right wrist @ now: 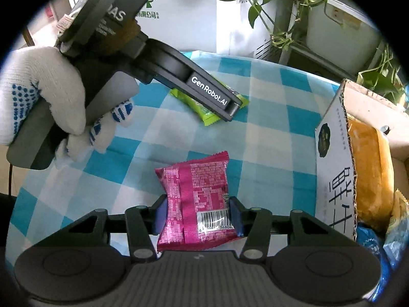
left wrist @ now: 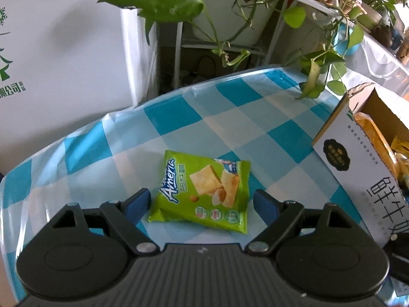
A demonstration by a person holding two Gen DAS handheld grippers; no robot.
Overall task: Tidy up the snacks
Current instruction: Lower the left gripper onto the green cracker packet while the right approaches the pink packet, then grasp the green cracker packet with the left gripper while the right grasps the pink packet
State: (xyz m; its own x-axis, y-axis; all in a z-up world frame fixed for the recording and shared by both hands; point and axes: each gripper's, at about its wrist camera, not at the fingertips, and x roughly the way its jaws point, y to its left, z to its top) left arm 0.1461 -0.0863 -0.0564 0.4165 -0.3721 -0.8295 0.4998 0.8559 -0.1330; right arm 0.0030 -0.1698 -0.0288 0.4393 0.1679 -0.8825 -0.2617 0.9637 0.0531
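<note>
Risk: my right gripper (right wrist: 196, 216) pinching the pink packet (right wrist: 195, 204) may crush it; my left gripper (left wrist: 202, 204), spread around the green packet (left wrist: 202, 189), may snag the box (left wrist: 358, 168) at three o'clock.

left gripper (left wrist: 200, 204) – jaws wide, astride green snack packet (left wrist: 202, 192); checked tablecloth (left wrist: 230, 117); cardboard box (left wrist: 358, 158) right

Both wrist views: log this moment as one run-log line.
left tool: open around flat green snack packet | right tool: shut on pink foil snack packet | open cardboard box: holds snacks | checked blue tablecloth
</note>
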